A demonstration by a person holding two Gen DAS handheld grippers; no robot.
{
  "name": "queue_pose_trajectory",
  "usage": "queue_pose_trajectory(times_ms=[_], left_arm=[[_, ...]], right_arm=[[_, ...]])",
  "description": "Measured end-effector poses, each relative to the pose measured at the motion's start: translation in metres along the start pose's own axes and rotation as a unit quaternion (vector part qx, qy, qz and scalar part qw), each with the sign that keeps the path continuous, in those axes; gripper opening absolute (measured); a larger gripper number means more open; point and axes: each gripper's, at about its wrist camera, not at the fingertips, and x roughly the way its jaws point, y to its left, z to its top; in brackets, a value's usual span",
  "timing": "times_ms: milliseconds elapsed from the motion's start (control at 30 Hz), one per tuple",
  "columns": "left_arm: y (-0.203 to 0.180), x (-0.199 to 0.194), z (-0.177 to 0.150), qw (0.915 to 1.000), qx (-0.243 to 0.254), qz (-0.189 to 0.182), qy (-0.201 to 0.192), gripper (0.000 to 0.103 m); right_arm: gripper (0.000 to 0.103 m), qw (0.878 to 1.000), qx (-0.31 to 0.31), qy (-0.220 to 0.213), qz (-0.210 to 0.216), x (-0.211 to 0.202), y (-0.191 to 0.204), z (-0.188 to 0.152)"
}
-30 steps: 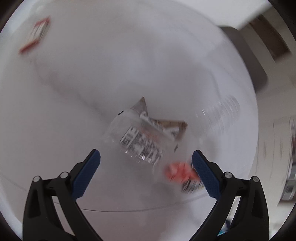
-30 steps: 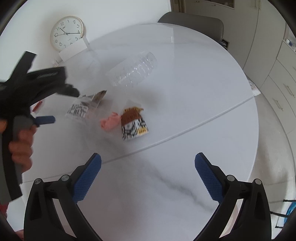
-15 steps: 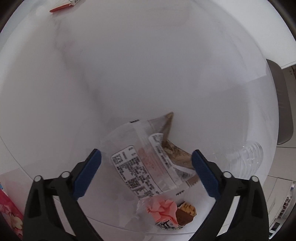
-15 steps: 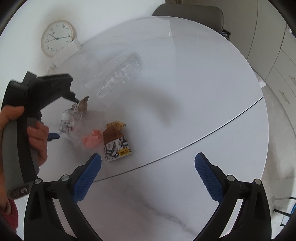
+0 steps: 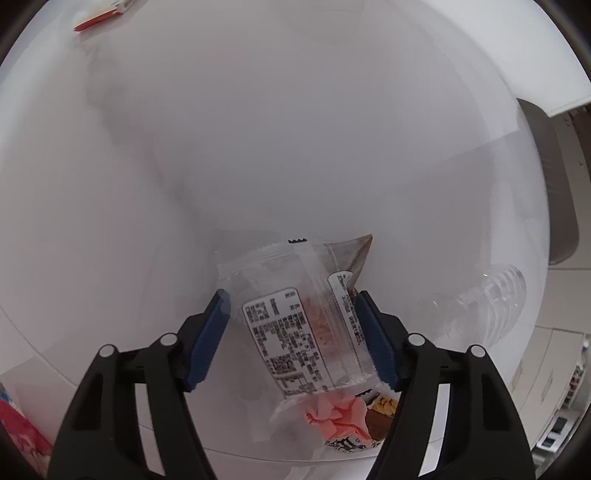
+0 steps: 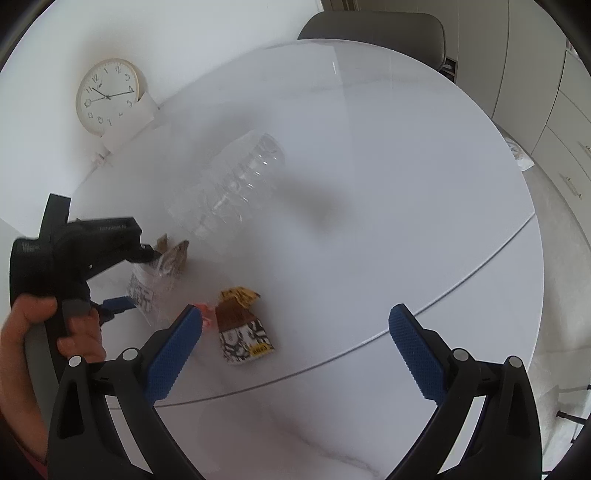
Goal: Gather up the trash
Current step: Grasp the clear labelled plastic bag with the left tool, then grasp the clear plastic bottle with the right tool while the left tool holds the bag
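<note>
A clear plastic wrapper (image 5: 288, 332) with a printed label lies on the white round table (image 5: 295, 147). My left gripper (image 5: 291, 299) points down over it with its jaws closing. The wrapper sits between the pads; the right pad is at its edge and a gap shows at the left pad. In the right wrist view the left gripper (image 6: 136, 280) straddles that wrapper (image 6: 142, 291). My right gripper (image 6: 295, 314) is open above a brown and black snack wrapper (image 6: 243, 328), beside a crumpled pink scrap (image 6: 207, 314). A clear empty bottle (image 6: 229, 184) lies farther back.
A wall clock (image 6: 107, 96) leans at the table's far left edge, and a grey chair (image 6: 373, 33) stands behind the table. A red and white packet (image 5: 99, 18) lies at the far edge. Cabinets (image 6: 554, 110) line the right side. A seam (image 6: 443, 302) crosses the tabletop.
My left gripper sank over the clear wrapper and its jaws narrowed around it. My right gripper shifted across the table, so the brown wrapper now lies near its left finger.
</note>
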Motion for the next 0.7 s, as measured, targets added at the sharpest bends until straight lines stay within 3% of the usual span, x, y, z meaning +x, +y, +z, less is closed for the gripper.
queue_pose_trajectory(times_ms=[233, 400, 533, 700], left_arm=[[0.009, -0.015, -0.001, 0.9972, 0.068, -0.031, -0.006, 0.060], [0.016, -0.021, 0.006, 0.9888, 0.140, -0.047, -0.021, 0.060], [0.024, -0.031, 0.014, 0.9772, 0.204, -0.037, -0.047, 0.060], [0.049, -0.030, 0.026, 0.9676, 0.248, -0.021, -0.042, 0.060]], right_arm=[[0.100, 0.998, 0.063, 0.014, 0.024, 0.015, 0.019, 0.041], [0.100, 0.984, 0.169, 0.033, 0.037, 0.052, 0.031, 0.076], [0.100, 0.976, 0.214, 0.037, -0.005, 0.086, 0.044, 0.091], [0.100, 0.964, 0.255, 0.046, -0.065, 0.116, 0.054, 0.096]])
